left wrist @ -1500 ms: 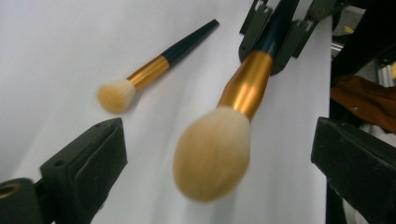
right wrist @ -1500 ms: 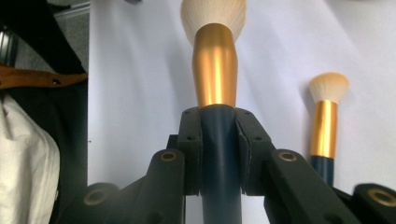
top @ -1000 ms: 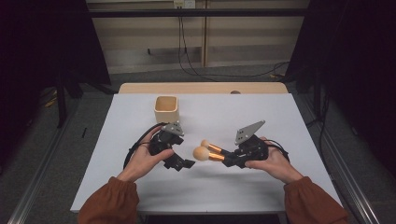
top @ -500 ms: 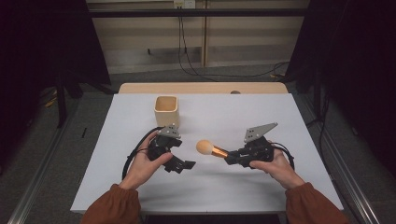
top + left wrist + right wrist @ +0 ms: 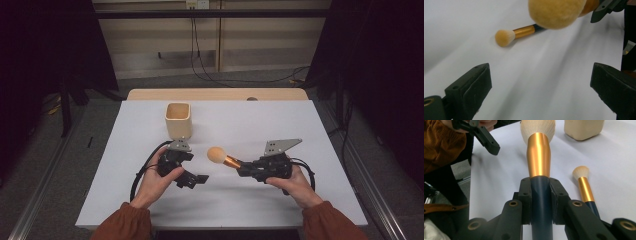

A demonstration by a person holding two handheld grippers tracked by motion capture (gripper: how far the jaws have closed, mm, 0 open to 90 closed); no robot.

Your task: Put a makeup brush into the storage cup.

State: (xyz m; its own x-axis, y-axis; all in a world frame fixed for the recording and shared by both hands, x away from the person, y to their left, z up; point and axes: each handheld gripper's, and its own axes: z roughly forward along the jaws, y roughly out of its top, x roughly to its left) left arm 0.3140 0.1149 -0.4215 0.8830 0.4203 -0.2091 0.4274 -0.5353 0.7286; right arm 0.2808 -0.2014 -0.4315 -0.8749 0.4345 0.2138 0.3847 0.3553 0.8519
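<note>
right gripper (image 5: 540, 185) clamps large makeup brush (image 5: 538, 157) by dark handle; smaller brush (image 5: 585, 187) lies on white table (image 5: 614, 165); beige cup (image 5: 584, 128) beyond; other gripper (image 5: 477, 132) upper left.

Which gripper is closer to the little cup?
Left. The left gripper sits just in front of the cup; the right gripper, clamping a big brush, is farther off to the cup's right.

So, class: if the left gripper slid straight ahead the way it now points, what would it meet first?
Probably the small brush lying on the white table, ahead between the open left gripper. The big brush held by the right gripper hangs above that line; depth is unclear.
</note>
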